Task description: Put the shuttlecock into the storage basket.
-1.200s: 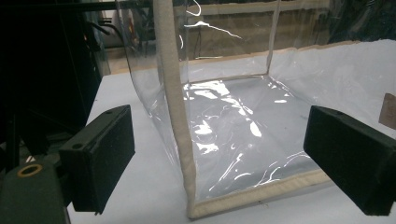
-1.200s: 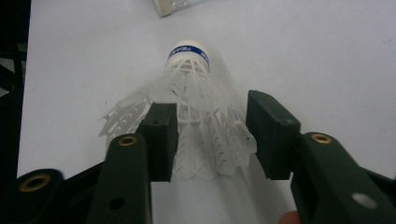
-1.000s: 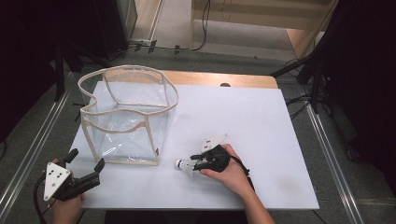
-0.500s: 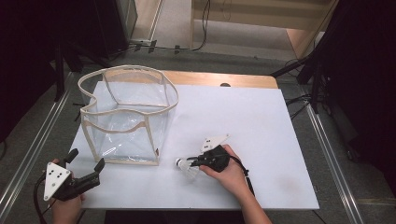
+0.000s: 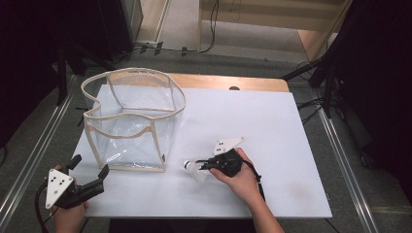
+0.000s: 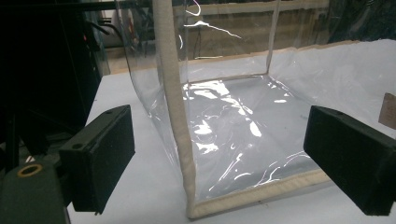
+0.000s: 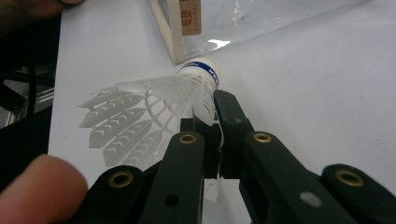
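My right gripper (image 5: 200, 166) lay low on the white table (image 5: 272, 126), at about five o'clock from the table's middle, with its jaws pointing toward nine o'clock. Those jaws had just been closing, and they were clamped tight on the white plastic skirt of the shuttlecock (image 5: 192, 169). In the right gripper view the shuttlecock (image 7: 159, 105) stuck out past my jaw tips, its blue-banded cork cap toward one o'clock and its skirt fanning out toward nine o'clock, resting on the table.

The clear bag (image 5: 131, 121) with the cream trim stood upright and open-topped at about ten o'clock from the shuttlecock, its near corner close by but not touching it. In the right gripper view that corner of the bag (image 7: 175, 32) sat just past the cork at twelve o'clock.

My left gripper (image 5: 87, 174) hovered at the table's seven o'clock corner, jaws spread wide with nothing between the pads. In the left gripper view its jaws framed the near corner of the bag (image 6: 233, 140), apart from it.
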